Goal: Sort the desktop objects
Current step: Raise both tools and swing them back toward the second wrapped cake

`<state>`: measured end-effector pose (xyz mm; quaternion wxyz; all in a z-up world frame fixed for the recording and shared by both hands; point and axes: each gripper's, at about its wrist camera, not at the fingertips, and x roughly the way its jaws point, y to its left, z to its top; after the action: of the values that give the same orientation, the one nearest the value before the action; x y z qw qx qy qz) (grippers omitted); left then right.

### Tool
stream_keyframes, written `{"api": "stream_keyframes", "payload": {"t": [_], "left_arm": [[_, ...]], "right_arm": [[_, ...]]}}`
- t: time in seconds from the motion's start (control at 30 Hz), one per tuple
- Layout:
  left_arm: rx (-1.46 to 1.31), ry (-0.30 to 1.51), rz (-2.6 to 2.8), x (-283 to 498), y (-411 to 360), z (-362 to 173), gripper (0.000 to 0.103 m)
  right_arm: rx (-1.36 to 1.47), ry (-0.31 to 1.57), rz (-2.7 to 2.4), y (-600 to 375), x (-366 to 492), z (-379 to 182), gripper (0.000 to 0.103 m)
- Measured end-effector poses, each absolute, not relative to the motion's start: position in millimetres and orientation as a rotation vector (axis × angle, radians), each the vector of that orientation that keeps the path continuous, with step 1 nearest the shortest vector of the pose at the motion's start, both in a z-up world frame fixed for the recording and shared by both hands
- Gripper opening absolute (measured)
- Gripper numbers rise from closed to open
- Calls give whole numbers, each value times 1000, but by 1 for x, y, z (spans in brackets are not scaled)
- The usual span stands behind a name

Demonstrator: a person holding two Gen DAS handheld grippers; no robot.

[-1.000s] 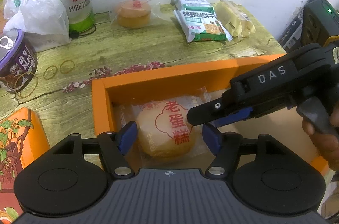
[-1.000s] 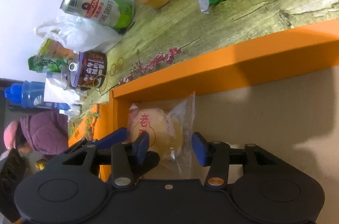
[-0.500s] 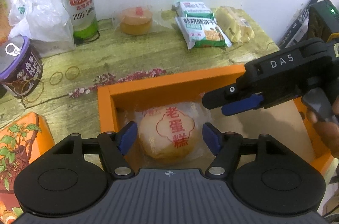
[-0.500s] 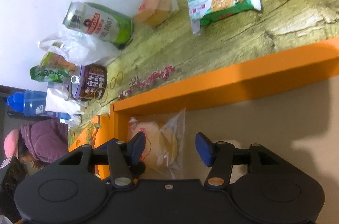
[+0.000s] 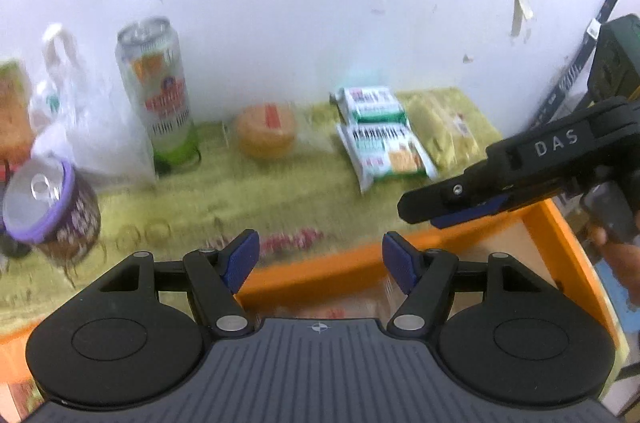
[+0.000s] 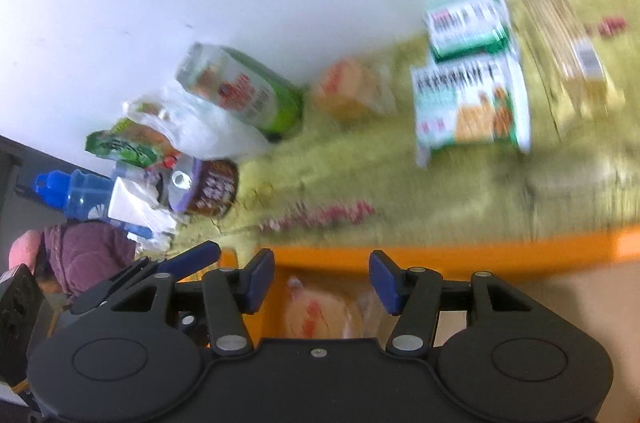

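Both grippers, left (image 5: 318,257) and right (image 6: 321,281), have risen, fingers spread, leaving the wrapped round yellow cake (image 6: 316,313) in the orange rectangular box (image 6: 480,257).

**Two wrist cameras, one shared tabletop**

The left wrist camera looks forward, level, over the rim of the orange rectangular box (image 5: 340,271) toward the white wall. The right wrist camera is rolled, so the table looks tilted, and it sits close above the same box (image 6: 440,257). Both see the tall green-and-silver beer can (image 5: 158,95) (image 6: 244,91) and green-white biscuit packets (image 5: 384,151) (image 6: 472,107).
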<state>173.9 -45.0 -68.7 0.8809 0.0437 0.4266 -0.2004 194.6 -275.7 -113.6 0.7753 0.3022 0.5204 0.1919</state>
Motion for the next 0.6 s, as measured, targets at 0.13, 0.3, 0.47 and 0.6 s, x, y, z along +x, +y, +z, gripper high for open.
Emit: {"api": "stream_keyframes", "payload": {"t": [0.13,0.3,0.47,0.6], "left_arm": [[93,872,-408,193,-44,-65,69],[92,860,-401,216,-41,-66,69],[83,849,-395,241,-39,-74,69],[76,825,-372,262,-37,-87,73]], "right_arm": [[623,1093,430,-275,218,-99,52],[598,1072,438,-273,247,-91,52],[580,1059,443,-268,275,-89,52],[565,1059,435,-262,296,-96,52]]}}
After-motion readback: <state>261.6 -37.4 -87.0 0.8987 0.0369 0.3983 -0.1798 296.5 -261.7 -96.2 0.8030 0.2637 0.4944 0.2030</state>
